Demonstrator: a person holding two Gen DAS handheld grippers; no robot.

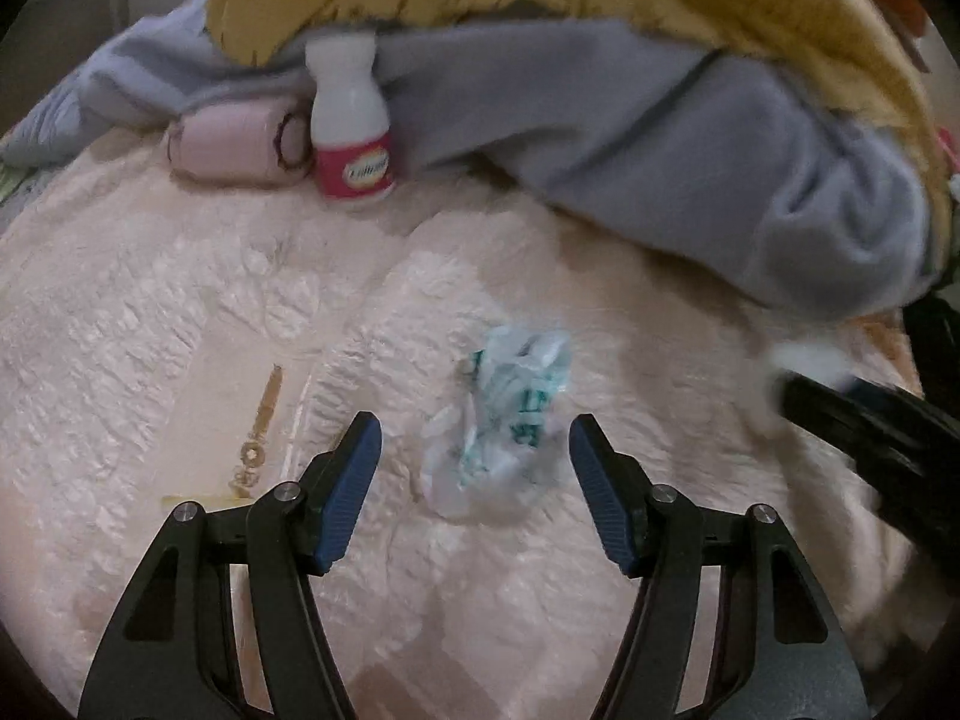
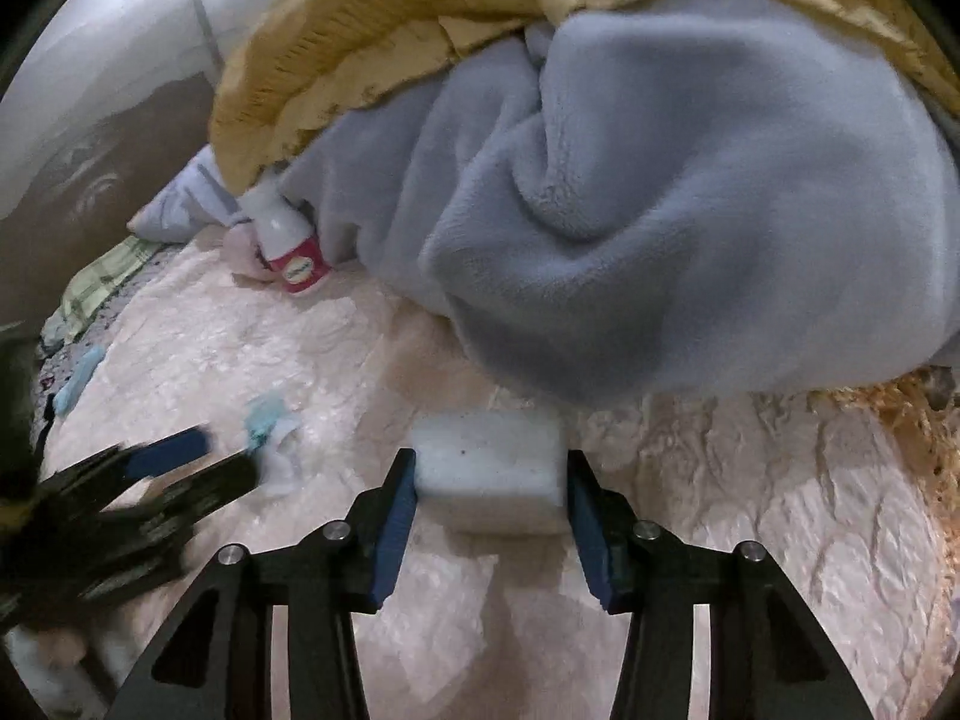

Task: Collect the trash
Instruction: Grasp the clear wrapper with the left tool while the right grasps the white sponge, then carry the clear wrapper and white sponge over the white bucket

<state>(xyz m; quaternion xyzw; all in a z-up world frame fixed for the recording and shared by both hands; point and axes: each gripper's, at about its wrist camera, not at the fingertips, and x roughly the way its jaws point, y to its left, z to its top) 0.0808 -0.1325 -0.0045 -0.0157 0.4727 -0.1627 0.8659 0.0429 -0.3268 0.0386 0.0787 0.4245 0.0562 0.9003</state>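
So the left gripper point(image 1: 474, 450) is wide open over the pink bedspread point(image 1: 150, 330), jaws apart with a crumpled wrapper point(image 1: 498, 420) lying between the blue pads point(image 1: 351, 492), not touching either one as far as I can see. The wrapper's white plastic with green print, sitting roughly mid-bed. The right gripper point(image 2: 489, 516) has its jaws up against both sides of a white foam block point(image 2: 492, 474), so it looks clamped on it, the block resting on the bedspread right under the edge of the grey blanket point(image 2: 660, 210). That blanket is heaped along the far side of the bed with a yellow quilt point(image 2: 372, 48) piled on top. Tucked at the foot of the heap toward the far left there's a white bottle point(image 1: 351, 120) with a red label, standing upright, and just beside it on its left a pink case point(image 1: 234, 144) touching it. In the left view the right gripper pokes in blurry at the right edge, and in the right view the left one shows blurry at the left with the wrapper next to it. There's also a gold printed mark point(image 1: 261, 426) on the bedspread left of the left gripper, and a green checked cloth point(image 2: 102, 282) at the bed's far left edge.
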